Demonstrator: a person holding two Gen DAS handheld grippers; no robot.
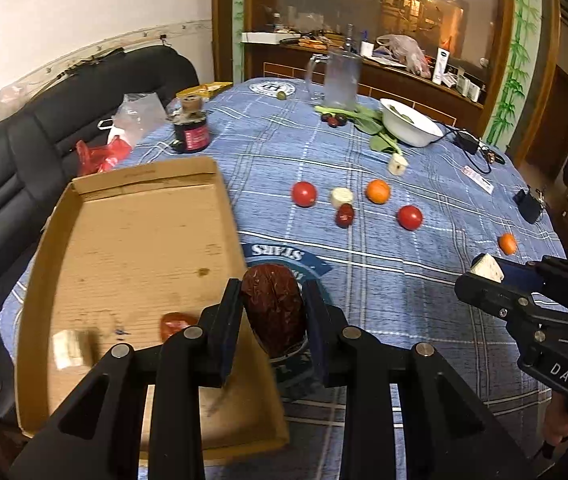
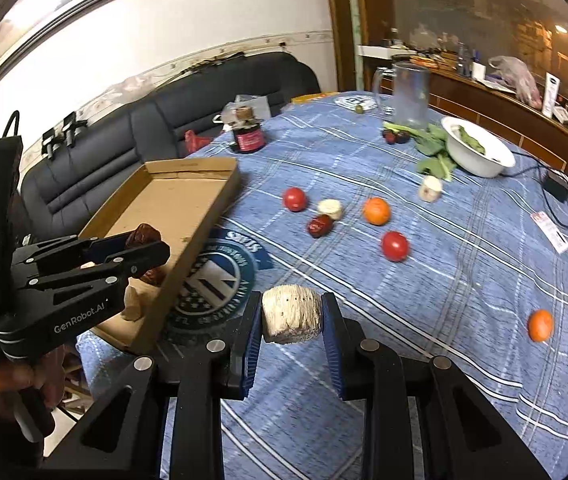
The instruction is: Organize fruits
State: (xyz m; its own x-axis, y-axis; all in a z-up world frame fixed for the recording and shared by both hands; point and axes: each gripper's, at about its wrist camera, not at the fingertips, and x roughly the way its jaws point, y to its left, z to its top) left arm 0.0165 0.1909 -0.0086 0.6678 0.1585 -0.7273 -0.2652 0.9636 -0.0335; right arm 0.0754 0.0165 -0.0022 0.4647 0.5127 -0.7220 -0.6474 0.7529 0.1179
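My left gripper (image 1: 273, 304) is shut on a wrinkled red date (image 1: 273, 312), held over the right edge of a shallow cardboard box (image 1: 83, 248). The box holds a white chunk (image 1: 69, 348) and a red fruit (image 1: 175, 323). My right gripper (image 2: 292, 316) is shut on a pale round chunk (image 2: 291, 314), held above the tablecloth right of the box (image 2: 203, 216). On the cloth lie two tomatoes (image 1: 304, 193) (image 1: 410, 217), two oranges (image 1: 378, 191) (image 1: 507, 243), a red date (image 1: 345, 215) and a white chunk (image 1: 342, 197).
A blue plaid tablecloth (image 1: 404, 280) covers the round table. At the back stand a white bowl (image 1: 410, 124) with greens, a glass jug (image 1: 340, 78), a dark jar (image 1: 191, 130) and plastic bags. Cables and a charger (image 1: 470, 140) lie at right. A black sofa (image 1: 23, 140) stands left.
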